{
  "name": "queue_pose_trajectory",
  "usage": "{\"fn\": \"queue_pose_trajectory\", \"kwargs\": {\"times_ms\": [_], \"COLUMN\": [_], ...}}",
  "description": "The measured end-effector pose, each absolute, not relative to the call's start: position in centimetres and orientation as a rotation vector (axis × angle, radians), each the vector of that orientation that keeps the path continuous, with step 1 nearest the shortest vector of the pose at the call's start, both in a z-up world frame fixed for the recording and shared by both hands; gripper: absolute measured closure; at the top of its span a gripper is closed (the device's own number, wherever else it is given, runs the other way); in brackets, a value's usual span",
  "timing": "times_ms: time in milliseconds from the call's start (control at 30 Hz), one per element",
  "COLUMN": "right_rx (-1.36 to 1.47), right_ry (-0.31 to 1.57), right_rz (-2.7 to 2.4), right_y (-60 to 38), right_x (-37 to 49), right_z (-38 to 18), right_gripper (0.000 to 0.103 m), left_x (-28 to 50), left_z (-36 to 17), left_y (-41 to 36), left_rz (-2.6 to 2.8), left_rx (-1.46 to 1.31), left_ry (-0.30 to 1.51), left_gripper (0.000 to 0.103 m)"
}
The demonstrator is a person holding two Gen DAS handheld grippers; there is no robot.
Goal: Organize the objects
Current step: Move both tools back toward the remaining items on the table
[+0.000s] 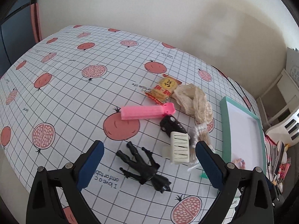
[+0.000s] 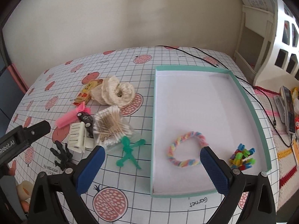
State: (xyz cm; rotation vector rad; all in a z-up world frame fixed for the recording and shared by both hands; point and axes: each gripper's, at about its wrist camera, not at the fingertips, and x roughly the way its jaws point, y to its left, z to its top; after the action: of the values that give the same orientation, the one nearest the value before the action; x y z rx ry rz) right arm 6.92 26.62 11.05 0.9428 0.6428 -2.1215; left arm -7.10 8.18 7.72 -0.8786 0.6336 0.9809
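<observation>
My left gripper (image 1: 149, 144) is open and hovers low over a black toy figure (image 1: 142, 168) lying between its fingers. Beyond it lie a cream claw clip (image 1: 179, 147), a black toy car (image 1: 172, 125), a pink clip (image 1: 145, 112), a yellow snack packet (image 1: 164, 90) and cream crochet pieces (image 1: 194, 100). My right gripper (image 2: 152, 149) is open and empty at the near left edge of the teal box (image 2: 192, 68). The box holds a pastel braided bracelet (image 2: 186, 153) and a pile of coloured clips (image 2: 242, 156). A green figure (image 2: 129, 153) and a cotton swab box (image 2: 112, 127) lie left of the box.
A pomegranate-print grid cloth (image 2: 142, 177) covers the table. A black cable (image 2: 243, 82) runs along the box's far right side. A phone (image 2: 288, 110) lies off the table's right edge, below a white shelf unit (image 2: 271, 37). A wall stands behind.
</observation>
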Motion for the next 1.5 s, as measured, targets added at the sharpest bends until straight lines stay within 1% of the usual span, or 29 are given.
{"fn": "queue_pose_trajectory", "kwargs": {"times_ms": [300, 633, 733, 800, 900, 1100, 1300, 1500], "right_rx": [0.952, 1.004, 1.021, 1.029, 1.042, 1.059, 1.074, 1.066], "right_ry": [0.665, 0.644, 0.652, 0.667, 0.678, 0.722, 0.732, 0.783], "right_rz": [-2.038, -2.025, -2.016, -2.012, -2.012, -2.015, -2.012, -1.998], "right_y": [23.9, 23.6, 23.5, 23.3, 23.2, 22.8, 22.5, 21.9], "right_x": [9.8, 9.0, 8.7, 8.5, 8.3, 7.7, 7.3, 7.5], "right_z": [9.3, 8.6, 8.3, 8.0, 7.6, 6.5, 5.8, 5.1], "right_gripper": [0.0, 0.0, 0.004, 0.012, 0.018, 0.025, 0.028, 0.031], "left_x": [-10.9, -9.6, -8.8, -8.3, -7.7, -6.5, -5.7, -5.1], "left_z": [6.4, 4.9, 4.4, 4.0, 3.5, 2.6, 1.6, 1.1], "left_y": [9.7, 9.6, 9.3, 9.2, 9.0, 8.7, 8.5, 8.3], "left_rz": [1.015, 0.944, 0.935, 0.923, 0.909, 0.895, 0.878, 0.874], "left_rx": [-0.936, -0.982, -0.982, -0.99, -0.998, -1.009, -1.002, -0.984], "left_ry": [0.631, 0.712, 0.76, 0.78, 0.805, 0.855, 0.906, 0.94], "left_gripper": [0.005, 0.005, 0.005, 0.005, 0.005, 0.005, 0.005, 0.005]}}
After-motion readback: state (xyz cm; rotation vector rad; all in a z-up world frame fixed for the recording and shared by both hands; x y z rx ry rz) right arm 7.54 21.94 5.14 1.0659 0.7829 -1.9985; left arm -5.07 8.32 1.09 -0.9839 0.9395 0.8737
